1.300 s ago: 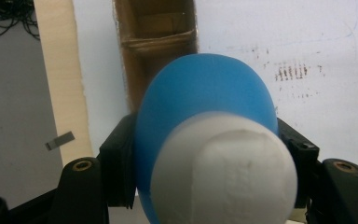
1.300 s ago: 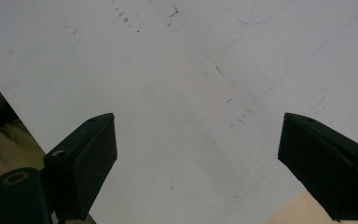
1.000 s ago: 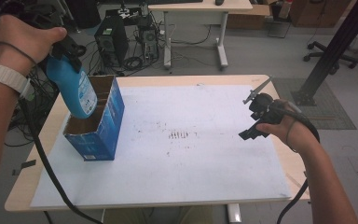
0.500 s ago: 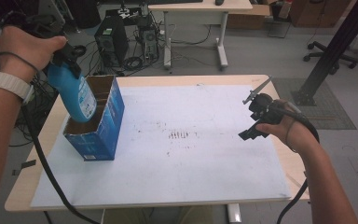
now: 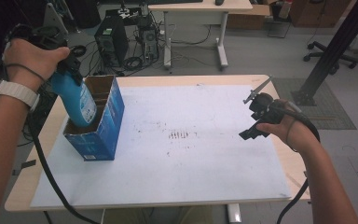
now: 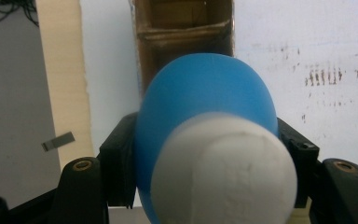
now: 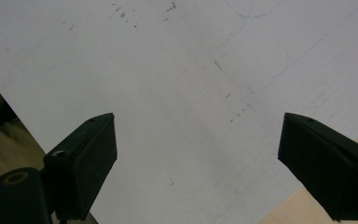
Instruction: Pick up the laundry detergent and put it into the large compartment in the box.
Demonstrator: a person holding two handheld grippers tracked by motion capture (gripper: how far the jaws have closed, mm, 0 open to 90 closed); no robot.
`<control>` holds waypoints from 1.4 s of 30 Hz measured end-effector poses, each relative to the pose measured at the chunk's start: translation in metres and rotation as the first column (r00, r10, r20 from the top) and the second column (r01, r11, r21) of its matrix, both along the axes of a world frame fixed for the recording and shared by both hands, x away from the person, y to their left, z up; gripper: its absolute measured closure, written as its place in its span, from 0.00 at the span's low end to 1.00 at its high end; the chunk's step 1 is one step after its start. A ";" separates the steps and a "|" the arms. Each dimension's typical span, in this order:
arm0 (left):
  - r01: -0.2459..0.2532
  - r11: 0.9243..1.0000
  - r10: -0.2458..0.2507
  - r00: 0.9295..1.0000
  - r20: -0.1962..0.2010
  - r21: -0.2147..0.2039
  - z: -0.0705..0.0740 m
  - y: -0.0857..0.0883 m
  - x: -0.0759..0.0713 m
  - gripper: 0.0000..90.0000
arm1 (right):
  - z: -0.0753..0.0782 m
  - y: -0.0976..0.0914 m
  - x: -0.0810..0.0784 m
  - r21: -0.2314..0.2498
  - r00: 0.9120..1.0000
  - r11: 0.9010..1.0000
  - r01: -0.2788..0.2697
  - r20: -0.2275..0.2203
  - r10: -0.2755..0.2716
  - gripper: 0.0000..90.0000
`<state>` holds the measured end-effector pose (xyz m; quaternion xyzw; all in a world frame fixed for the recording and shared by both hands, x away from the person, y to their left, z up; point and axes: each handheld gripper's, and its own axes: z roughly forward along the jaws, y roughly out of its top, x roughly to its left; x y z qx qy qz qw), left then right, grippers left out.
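Note:
A blue bottle (image 5: 77,100) with a white cap (image 6: 223,172) hangs tilted, its lower end inside the open blue cardboard box (image 5: 100,135) at the table's left. My left gripper (image 5: 61,70) is shut on the bottle's upper part, and in the left gripper view the black jaws press both sides of the bottle (image 6: 205,102) above the box's brown inside (image 6: 182,28). Over the right side of the table my right gripper (image 5: 256,119) is held open. The right gripper view (image 7: 198,144) has its jaws wide apart with nothing between them.
A white sheet (image 5: 205,172) covers most of the wooden table (image 5: 21,186), with dark marks (image 5: 179,135) at its middle. Behind the table on the floor are a computer tower (image 5: 112,39) and a second desk (image 5: 200,7). A black post (image 5: 328,51) rises at the right.
My left hand has lowered the blue bottle further into the box and moved slightly right. The right gripper has stayed in place, open.

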<state>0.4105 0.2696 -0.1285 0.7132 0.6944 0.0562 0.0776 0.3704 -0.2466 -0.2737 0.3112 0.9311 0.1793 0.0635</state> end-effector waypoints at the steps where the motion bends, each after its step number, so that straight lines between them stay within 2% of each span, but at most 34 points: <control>1: 0.000 1.000 0.000 1.000 -0.001 -0.002 -0.001 0.000 0.000 0.41 | 0.000 0.000 0.000 0.000 1.000 1.000 0.000 0.000 0.000 0.13; 5: -0.002 1.000 0.002 1.000 -0.001 -0.007 -0.005 0.001 0.001 0.42 | -0.002 0.000 0.000 -0.001 1.000 1.000 0.000 -0.004 0.000 0.13; 21: 0.010 1.000 -0.010 1.000 -0.030 -0.003 -0.040 0.002 0.009 0.42 | -0.006 -0.002 0.000 -0.003 1.000 1.000 0.005 -0.012 -0.005 0.13; 29: 0.014 1.000 -0.013 0.999 -0.029 0.005 -0.053 0.001 0.012 0.42 | -0.007 -0.003 0.000 0.000 1.000 1.000 0.009 -0.016 -0.009 0.13; 42: 0.010 1.000 -0.011 0.999 -0.030 -0.006 -0.074 0.002 0.013 0.42 | -0.009 -0.005 -0.001 -0.002 1.000 1.000 0.012 -0.021 -0.012 0.13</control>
